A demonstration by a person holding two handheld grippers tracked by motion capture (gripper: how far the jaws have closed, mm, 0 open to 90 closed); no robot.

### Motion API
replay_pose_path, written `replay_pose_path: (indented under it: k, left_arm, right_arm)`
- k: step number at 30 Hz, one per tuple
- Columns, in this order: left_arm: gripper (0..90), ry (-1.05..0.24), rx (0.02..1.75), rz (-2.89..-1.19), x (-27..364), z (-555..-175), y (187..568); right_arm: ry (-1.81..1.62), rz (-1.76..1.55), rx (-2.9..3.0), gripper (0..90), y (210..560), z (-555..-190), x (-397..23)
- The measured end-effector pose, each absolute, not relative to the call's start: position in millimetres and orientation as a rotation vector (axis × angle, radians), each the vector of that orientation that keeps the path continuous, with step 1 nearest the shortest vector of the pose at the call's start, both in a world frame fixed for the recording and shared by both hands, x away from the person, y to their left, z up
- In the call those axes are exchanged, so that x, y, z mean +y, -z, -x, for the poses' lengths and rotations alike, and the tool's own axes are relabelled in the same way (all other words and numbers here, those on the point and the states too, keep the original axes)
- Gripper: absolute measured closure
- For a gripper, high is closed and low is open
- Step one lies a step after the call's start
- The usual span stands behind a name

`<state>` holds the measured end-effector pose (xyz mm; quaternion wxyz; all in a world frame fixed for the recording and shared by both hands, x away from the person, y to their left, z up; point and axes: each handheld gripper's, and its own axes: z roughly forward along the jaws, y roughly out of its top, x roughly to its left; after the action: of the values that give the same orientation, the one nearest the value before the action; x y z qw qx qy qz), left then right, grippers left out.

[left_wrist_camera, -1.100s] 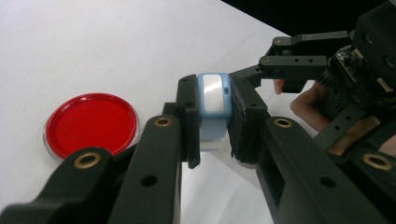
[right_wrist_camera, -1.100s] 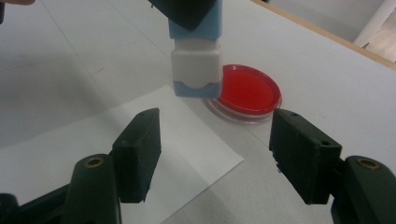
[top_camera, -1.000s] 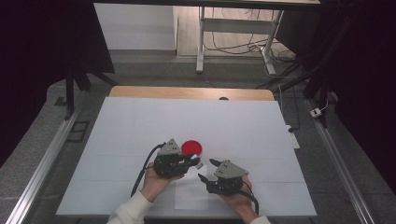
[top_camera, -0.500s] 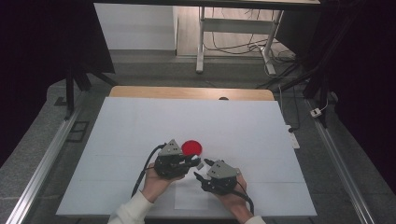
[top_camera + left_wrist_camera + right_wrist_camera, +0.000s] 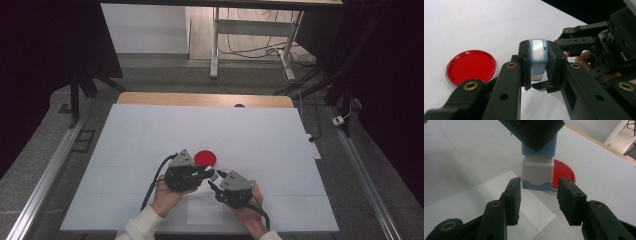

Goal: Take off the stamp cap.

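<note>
Closer now, right gripper (image 5: 539, 200) jaws gape around the blue-white block (image 5: 538, 58) the left gripper (image 5: 537, 67) clamps

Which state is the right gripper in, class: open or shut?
Open. The right gripper has its jaws spread on either side of the blue-and-white object's lower end, with gaps showing.

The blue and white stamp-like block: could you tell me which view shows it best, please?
The right gripper view: the block hangs close between open jaws, its white section and blue end clear. The left gripper view shows its top clamped; the high view shows a speck.
</note>
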<state>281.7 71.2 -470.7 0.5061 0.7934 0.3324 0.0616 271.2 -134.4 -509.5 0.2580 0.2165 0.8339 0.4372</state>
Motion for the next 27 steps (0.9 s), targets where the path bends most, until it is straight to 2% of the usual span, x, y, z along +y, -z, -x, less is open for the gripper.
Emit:
replay_pose_path:
  k: [9,27]
  left_arm:
    - [75.2,-0.146,0.802,-1.912,71.7,-281.8,470.5]
    - [75.2,-0.149,0.809,-1.917,71.0,-282.7,472.2]
  right_arm:
    - [-1.176,-0.583,2.261,62.1,509.5,-270.6,-132.3]
    - [-1.116,-0.546,2.246,65.0,510.9,-268.3,-128.6]
